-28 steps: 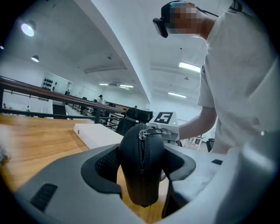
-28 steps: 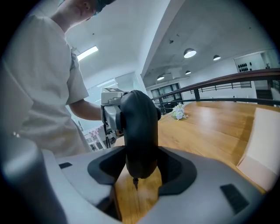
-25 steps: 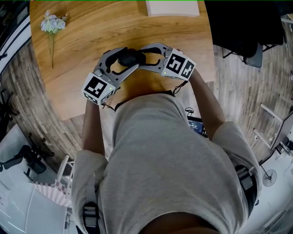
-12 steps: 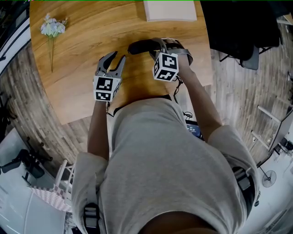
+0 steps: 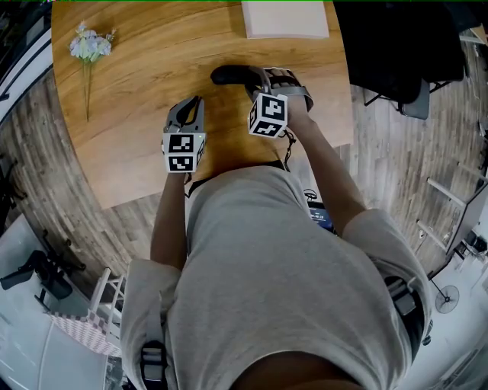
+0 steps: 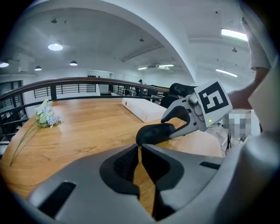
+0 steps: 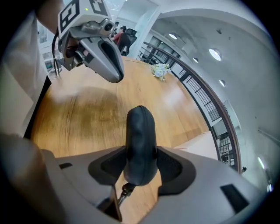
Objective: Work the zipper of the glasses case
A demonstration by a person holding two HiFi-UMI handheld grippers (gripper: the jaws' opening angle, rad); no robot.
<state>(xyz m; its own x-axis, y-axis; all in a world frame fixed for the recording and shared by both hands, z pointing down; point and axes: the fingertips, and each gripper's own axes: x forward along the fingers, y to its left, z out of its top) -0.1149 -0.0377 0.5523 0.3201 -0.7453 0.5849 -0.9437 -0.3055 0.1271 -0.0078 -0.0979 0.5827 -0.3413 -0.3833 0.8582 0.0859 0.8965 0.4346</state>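
The black glasses case [image 5: 229, 75] lies low over the wooden table [image 5: 130, 114]. My right gripper [image 5: 258, 78] is shut on its near end. In the right gripper view the case [image 7: 140, 135] stands between the pads, and its zipper pull [image 7: 127, 189] hangs below them. My left gripper [image 5: 194, 103] hovers to the left of the case, apart from it. Its jaws have just been closing with nothing between them, and now they meet. In the left gripper view the closed tips [image 6: 140, 148] point toward the case [image 6: 154, 132] and the right gripper [image 6: 174, 124].
A sprig of pale flowers [image 5: 88, 42] lies at the table's far left. A flat white box [image 5: 286, 19] sits at the far edge behind the case. Beyond the table's right edge stands a dark chair [image 5: 404, 46].
A second ago both grippers held the case together near my body. The left gripper let go, moved left and shut its jaws. The right gripper carried the case farther out over the table.
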